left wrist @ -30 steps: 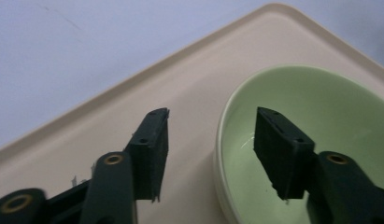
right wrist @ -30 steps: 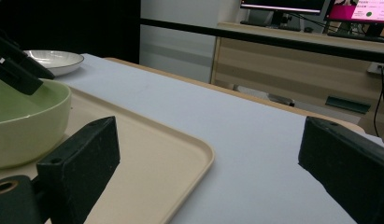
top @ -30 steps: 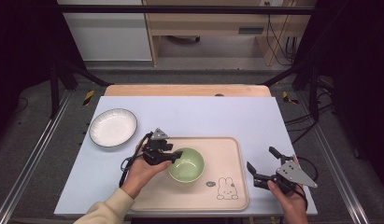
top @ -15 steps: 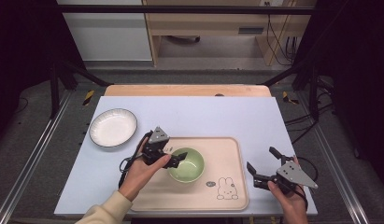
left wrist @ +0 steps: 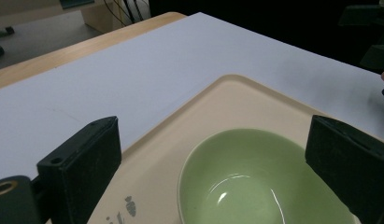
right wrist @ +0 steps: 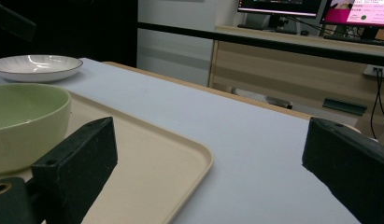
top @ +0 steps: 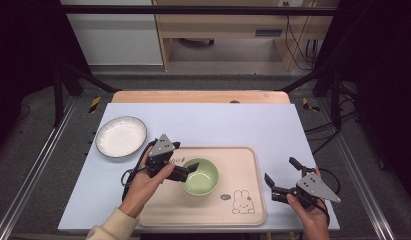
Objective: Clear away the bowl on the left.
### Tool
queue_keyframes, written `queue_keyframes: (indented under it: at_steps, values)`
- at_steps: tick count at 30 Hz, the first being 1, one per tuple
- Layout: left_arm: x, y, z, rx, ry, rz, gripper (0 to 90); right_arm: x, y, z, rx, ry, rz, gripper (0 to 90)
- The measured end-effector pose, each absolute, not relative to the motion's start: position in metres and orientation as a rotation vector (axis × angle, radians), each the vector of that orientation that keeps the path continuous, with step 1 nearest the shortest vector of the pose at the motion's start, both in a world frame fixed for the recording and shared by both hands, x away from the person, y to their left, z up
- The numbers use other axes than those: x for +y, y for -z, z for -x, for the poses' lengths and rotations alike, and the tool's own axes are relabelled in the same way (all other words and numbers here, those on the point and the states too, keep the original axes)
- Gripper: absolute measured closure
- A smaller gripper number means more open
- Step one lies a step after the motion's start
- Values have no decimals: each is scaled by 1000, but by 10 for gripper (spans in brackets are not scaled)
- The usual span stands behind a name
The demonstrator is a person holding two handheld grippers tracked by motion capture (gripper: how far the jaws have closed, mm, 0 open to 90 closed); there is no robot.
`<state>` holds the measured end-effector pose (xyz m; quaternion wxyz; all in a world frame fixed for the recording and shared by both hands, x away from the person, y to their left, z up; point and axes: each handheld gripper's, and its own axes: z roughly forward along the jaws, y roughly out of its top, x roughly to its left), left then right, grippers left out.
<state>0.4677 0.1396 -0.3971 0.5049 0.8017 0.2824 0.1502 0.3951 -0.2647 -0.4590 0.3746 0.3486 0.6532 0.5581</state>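
Green bowl (top: pixel 200 176) sits upright on the beige tray (top: pixel 248 210), left of centre, near the rabbit print (top: pixel 240 201). Looks like glazed ceramic or melamine: stiff, smooth, likely slippery on the pads, and chippable if knocked. Probably light enough for one gripper.

Left gripper (top: pixel 192 167) hangs just over the bowl's left rim; its jaws have just been opening and now stand wide, nothing pinched between them. In the left gripper view the bowl (left wrist: pixel 259 179) lies below and between the jaws, free.

Right gripper (top: pixel 280 179) rests off the tray's right edge on the table (top: pixel 218 122), jaws spread, empty.

Best hold, by my reckoning: the rim, one jaw inside, one outside, squeezed squarely so the wall does not slide out.

White plate (top: pixel 121 136) stands well apart, far left.
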Motion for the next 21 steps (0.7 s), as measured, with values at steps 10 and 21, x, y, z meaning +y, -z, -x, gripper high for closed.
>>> queue_keyframes:
  at_steps: [10,21]
  values:
    - [154,386,-461,649,-387,-1886,36,-265,459,-395,1673,-1427,-894,35]
    - [169,376,-456,605,-417,-1870,36,-264,459,-394,1673,-1423,-890,35]
